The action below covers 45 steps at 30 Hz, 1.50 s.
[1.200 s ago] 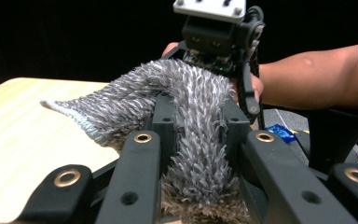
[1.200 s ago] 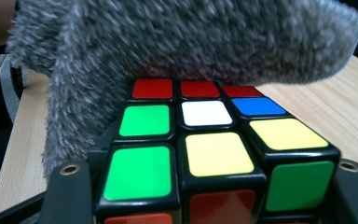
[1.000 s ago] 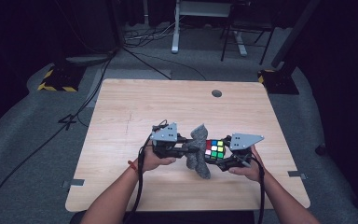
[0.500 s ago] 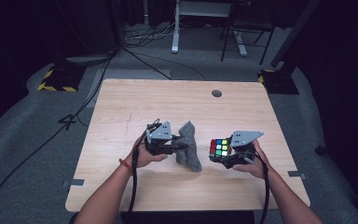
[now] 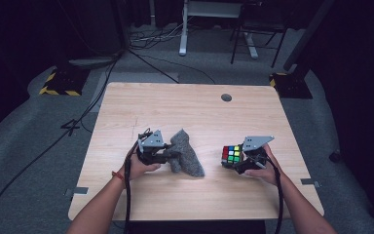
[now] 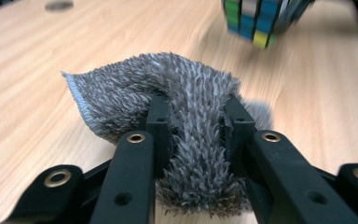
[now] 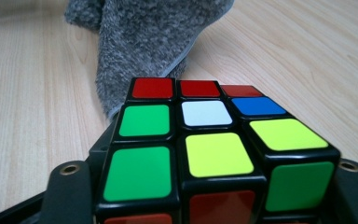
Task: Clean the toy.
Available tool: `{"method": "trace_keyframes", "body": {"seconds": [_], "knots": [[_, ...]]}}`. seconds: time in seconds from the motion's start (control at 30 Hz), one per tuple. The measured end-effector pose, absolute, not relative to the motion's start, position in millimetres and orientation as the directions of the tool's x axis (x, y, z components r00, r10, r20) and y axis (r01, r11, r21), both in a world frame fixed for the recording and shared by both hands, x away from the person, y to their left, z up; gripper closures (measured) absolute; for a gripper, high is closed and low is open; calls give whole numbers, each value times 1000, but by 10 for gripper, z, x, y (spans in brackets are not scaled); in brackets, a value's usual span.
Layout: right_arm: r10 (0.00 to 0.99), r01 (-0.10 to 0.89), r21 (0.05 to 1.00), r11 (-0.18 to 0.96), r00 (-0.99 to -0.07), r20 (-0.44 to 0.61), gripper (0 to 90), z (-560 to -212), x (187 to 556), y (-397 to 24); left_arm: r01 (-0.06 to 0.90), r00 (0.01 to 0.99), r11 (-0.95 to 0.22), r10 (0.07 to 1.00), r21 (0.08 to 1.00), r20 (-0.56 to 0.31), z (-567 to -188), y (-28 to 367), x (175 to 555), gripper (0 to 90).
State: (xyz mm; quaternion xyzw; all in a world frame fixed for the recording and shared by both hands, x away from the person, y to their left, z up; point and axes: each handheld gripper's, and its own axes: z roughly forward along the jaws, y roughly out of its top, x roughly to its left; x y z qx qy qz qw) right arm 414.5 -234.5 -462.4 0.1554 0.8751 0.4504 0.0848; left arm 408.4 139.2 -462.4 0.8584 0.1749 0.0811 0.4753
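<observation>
Cloth (image 5: 185, 155) is lying rumpled on the table (image 5: 185, 107), well to the left of the cube (image 5: 231, 154), with bare wood showing between the two. You are gripping it with your left gripper (image 5: 171, 155): in the left gripper view a ridge of the grey pile (image 6: 196, 135) is bunching up between the two black jaws, which are pressing on it from both sides; those jaws have just been easing open a little, and the cloth is staying between them. The rest of it is fanning out past the jaws, its stitched edge lifting on the side away from the cube, and one corner is trailing toward your edge of the table.

You are clamping the cube in your right gripper (image 5: 237, 162), holding it just above the wood. In the right gripper view the cube (image 7: 214, 149) is sitting between the jaws, green, yellow, white and blue squares facing up and a red row on its far edge, and the cloth (image 7: 140, 42) is hanging in folds just beyond that red row.

Your left hand (image 5: 141, 165) is sitting on the far side of the cloth from the cube, your right hand (image 5: 265, 168) just right of the cube
</observation>
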Motion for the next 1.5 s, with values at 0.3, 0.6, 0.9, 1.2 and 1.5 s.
{"method": "trace_keyframes", "body": {"seconds": [0.3,0.6,0.9,1.2,1.5], "knots": [[331,196,801,565,-944,-2,334,-4745,4173,-2293,249,925,-485,377,839,-56,-4696,1407,4093,634],[324,194,786,587,-946,-9,334,-4796,4197,-2269,285,916,-513,395,809,-72,-4759,1449,4138,554],[357,199,792,577,-934,-26,333,-4869,4225,-2250,317,898,-562,437,764,-51,-4846,1448,4174,406],[374,217,795,566,-927,-13,327,-4928,4240,-2252,366,881,-577,467,730,-72,-4922,1472,4225,237],[397,265,755,600,-918,7,305,-4984,4279,-2304,376,874,-583,481,720,-67,-4935,1466,4229,195]]}}
